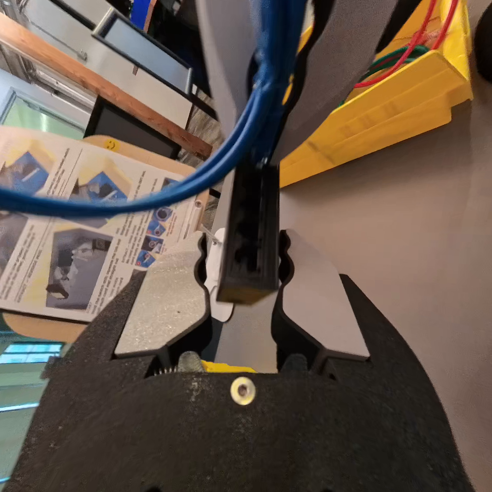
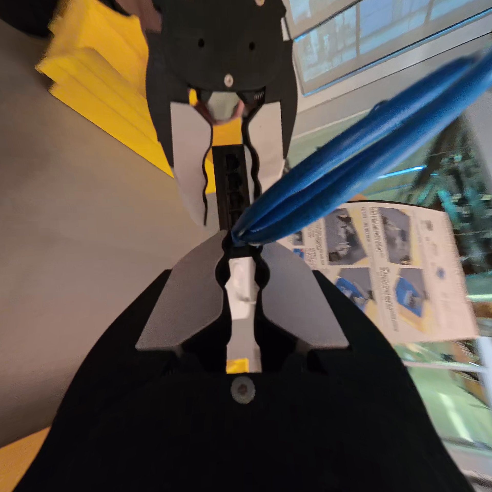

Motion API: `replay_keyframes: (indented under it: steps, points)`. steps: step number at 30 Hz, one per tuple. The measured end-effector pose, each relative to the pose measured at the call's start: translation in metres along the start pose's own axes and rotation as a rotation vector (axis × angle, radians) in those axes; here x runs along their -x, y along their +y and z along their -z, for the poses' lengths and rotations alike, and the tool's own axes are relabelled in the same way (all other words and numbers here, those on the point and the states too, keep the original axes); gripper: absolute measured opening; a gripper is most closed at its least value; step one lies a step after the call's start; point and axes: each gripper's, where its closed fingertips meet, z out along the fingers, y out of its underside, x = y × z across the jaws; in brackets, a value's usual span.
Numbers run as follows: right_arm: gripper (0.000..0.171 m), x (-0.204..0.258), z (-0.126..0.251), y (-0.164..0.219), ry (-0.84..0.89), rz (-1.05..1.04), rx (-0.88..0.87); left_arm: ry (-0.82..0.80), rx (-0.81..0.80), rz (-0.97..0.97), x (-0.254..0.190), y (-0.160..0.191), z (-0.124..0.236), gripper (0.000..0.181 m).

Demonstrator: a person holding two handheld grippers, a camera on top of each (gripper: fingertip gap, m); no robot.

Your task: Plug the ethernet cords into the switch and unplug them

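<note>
The black switch [image 1: 249, 239] is up off the grey surface [image 1: 386, 239], held between the two grippers. It is long and thin, with a row of little square holes down one side.

The left gripper [image 1: 242, 255] is at one end of the switch. Its two grey fingers [image 1: 173, 292] sit on each side of that end and pinch the switch between them. In the right wrist view the same gripper [image 2: 229, 191] is at the far end of the switch, pointing back this way.

The right gripper [image 2: 241, 255] is at the other end of the switch. Its fingers are close together and squeeze a white plug piece [image 2: 241, 282]. A bunch of blue ethernet cords [image 2: 359, 165] starts right at its fingertips, by the switch, and runs up and away from the switch. The picture is blurry here, so I cannot tell if any plug is inside a hole.

In the left wrist view the blue cords [image 1: 133, 205] hang in a loop beside the switch. A printed paper sheet [image 1: 66, 226] with pictures lies past the cords. On the other side of the switch a yellow bin [image 1: 386, 111] sits on the surface, with red and green wires [image 1: 399, 53] inside it.
</note>
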Motion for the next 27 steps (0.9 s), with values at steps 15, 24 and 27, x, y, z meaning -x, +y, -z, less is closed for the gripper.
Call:
replay_keyframes:
  steps: [15,24,27]
  points:
    - [0.015,-0.037,0.024,-0.032,0.401,0.362,0.016,0.267,-0.580,0.731,0.043,-0.046,0.045,0.089]
    - [0.015,-0.031,0.013,-0.034,0.429,0.419,0.010,0.269,-0.572,0.697,0.032,-0.050,0.038,0.074]
    - [0.016,-0.034,0.015,-0.035,0.495,0.468,0.009,0.182,-0.561,0.629,0.035,-0.051,0.039,0.073]
